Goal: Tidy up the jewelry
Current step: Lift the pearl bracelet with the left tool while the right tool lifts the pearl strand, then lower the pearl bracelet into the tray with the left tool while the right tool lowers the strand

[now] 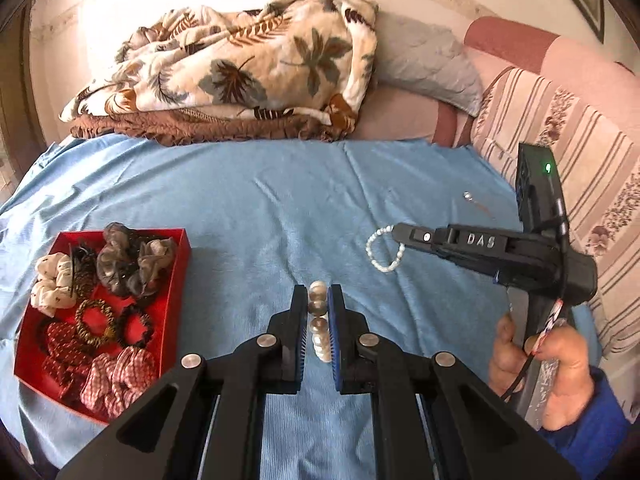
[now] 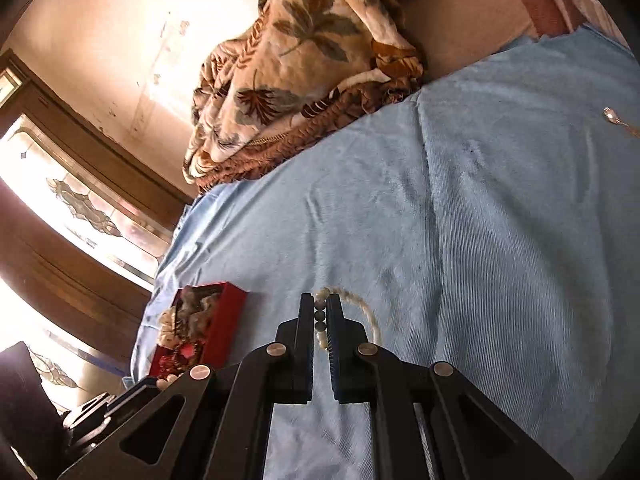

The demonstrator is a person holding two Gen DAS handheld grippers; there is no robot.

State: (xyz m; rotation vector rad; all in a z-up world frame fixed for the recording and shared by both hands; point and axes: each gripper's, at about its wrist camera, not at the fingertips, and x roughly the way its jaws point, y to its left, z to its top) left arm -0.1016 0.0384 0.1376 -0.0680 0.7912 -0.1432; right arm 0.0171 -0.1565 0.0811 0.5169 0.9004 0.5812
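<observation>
My left gripper (image 1: 318, 300) is shut on a string of large pearl beads (image 1: 320, 328) above the blue bedspread. My right gripper (image 2: 321, 312) is shut on a small white bead bracelet (image 2: 370, 312), which hangs in a loop from its tips; the left wrist view shows that bracelet (image 1: 380, 250) at the tip of the right gripper (image 1: 398, 236). A red box (image 1: 168, 280) full of scrunchies lies at the left; it also shows in the right wrist view (image 2: 224, 320). A small silver jewel on a thin chain (image 1: 470, 198) lies on the bedspread, also in the right wrist view (image 2: 614, 118).
A folded leaf-print blanket (image 1: 248, 68) on a brown one lies at the back of the bed. A grey pillow (image 1: 428, 64) and striped floral cushions (image 1: 560, 128) are at the right. The blue bedspread (image 1: 256, 208) covers the middle.
</observation>
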